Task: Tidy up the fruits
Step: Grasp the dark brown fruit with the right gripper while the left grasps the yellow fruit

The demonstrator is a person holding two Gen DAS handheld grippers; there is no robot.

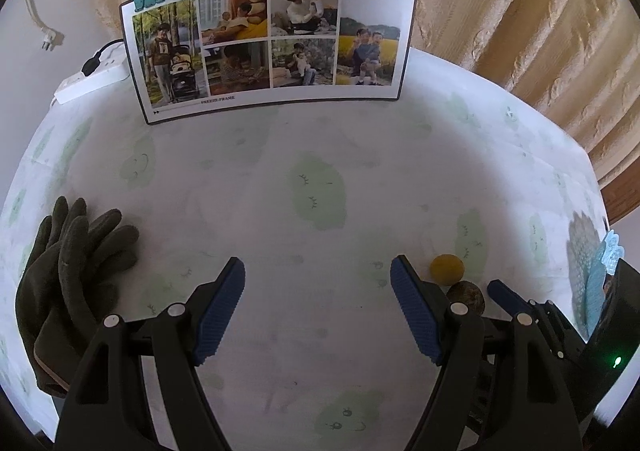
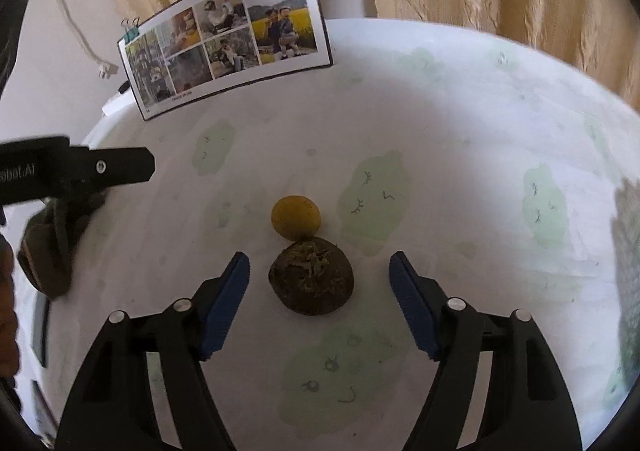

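Note:
A small round yellow fruit (image 2: 295, 216) and a dark brown fruit with a dried leafy top (image 2: 311, 280) lie touching on the white tablecloth (image 2: 460, 123). My right gripper (image 2: 319, 271) is open, its blue pads on either side of the brown fruit, not touching it. My left gripper (image 1: 317, 278) is open and empty over bare cloth. In the left wrist view the yellow fruit (image 1: 447, 269) and the brown fruit (image 1: 466, 297) show just right of my right finger, with the right gripper's blue fingertip (image 1: 500, 289) beside them.
A photo board (image 1: 268, 43) held by binder clips stands at the table's back. Dark gloves (image 1: 76, 263) lie at the left edge. A white power strip (image 1: 92, 81) sits back left. A blue lace item (image 1: 596, 271) lies at the right edge. Curtains hang behind.

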